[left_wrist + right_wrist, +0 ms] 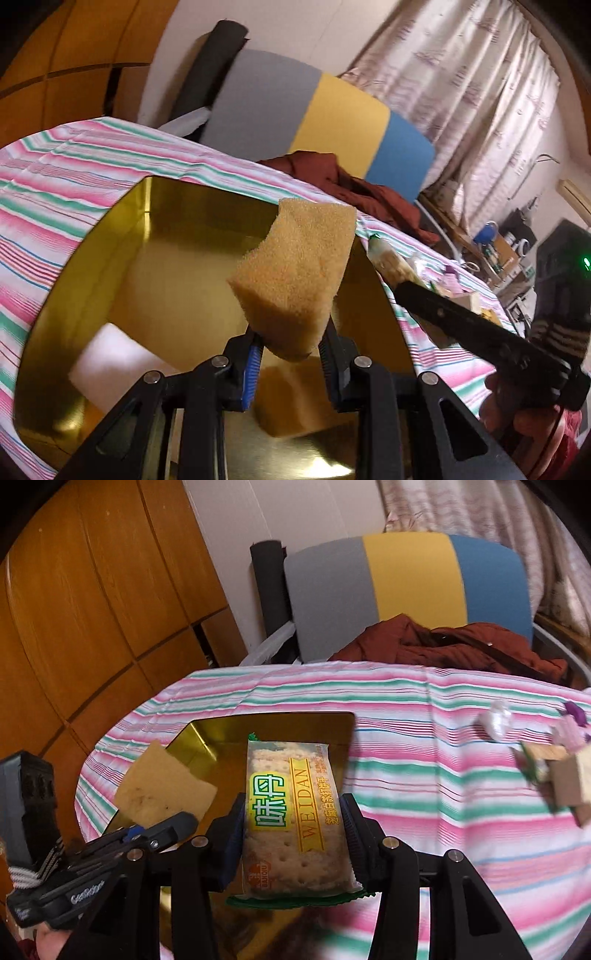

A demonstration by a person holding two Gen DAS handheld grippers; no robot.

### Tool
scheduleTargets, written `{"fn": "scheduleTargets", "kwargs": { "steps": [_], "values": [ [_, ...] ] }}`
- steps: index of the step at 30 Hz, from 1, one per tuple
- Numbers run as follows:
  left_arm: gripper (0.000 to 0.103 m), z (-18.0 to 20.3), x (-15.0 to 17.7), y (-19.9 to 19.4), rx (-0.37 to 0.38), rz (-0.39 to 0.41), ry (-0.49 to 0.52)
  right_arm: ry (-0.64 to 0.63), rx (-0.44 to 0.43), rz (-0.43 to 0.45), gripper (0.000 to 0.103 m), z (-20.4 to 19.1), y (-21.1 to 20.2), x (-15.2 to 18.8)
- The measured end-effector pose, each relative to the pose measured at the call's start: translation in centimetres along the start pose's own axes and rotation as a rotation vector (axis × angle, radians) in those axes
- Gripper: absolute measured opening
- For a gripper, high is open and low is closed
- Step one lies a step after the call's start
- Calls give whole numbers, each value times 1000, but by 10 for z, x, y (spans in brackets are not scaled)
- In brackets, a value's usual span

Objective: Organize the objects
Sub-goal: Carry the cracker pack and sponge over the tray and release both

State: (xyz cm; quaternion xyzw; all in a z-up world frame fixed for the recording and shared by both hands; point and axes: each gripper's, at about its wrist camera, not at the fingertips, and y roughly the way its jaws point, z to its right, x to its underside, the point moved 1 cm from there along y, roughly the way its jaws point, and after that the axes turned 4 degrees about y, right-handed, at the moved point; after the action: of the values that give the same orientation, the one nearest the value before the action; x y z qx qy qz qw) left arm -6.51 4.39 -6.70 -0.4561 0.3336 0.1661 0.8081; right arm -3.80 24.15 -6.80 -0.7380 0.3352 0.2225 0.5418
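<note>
My left gripper [291, 347] is shut on a tan sponge [295, 273] and holds it above a gold metal tin [110, 240] on the striped tablecloth. The sponge's reflection shows on the tin's floor. In the right wrist view the left gripper [155, 830] and sponge [162, 794] are at the left, over the tin [207, 734]. My right gripper [295, 834] is shut on a Weidan cracker packet [291, 812], held near the tin's right edge. The right gripper [399, 284] shows in the left wrist view at the right.
A grey, yellow and blue chair back [406, 587] with a dark red garment [461, 646] stands behind the table. Small items lie at the table's right: a clear wrapper [495, 720], pink pieces [572, 731], a cardboard box [569, 786]. Wooden cabinets [92, 590] are left.
</note>
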Motion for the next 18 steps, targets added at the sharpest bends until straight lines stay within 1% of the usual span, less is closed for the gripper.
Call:
{"fn": "scheduleTargets", "kwargs": {
  "steps": [1, 3, 4, 5, 8, 14, 16, 17, 18],
  "values": [
    [28, -3, -1, 1, -5, -5, -5, 9, 8, -4, 51, 0, 6, -3],
    [28, -8, -2, 3, -16, -14, -12, 37, 23, -10, 68, 1, 18, -9],
    [28, -10, -2, 3, -19, -16, -15, 60, 27, -11, 82, 4, 22, -12],
    [28, -12, -2, 5, -22, -18, -19, 80, 23, -7, 84, 6, 21, -13],
    [28, -17, -1, 7, -27, -25, -28, 119, -16, 15, 84, 9, 9, -10],
    [29, -29, -9, 18, -57, -38, -75, 95, -14, 72, 85, 11, -21, 3],
    [36, -30, -14, 20, -77, -40, -88, 100, -21, 79, 86, 14, -29, 8],
    [48, -31, -16, 21, -98, -48, -97, 103, -19, 82, 86, 16, -32, 10],
    [55, -31, -17, 21, -119, -52, -104, 110, -19, 85, 86, 19, -35, 12]
  ]
}}
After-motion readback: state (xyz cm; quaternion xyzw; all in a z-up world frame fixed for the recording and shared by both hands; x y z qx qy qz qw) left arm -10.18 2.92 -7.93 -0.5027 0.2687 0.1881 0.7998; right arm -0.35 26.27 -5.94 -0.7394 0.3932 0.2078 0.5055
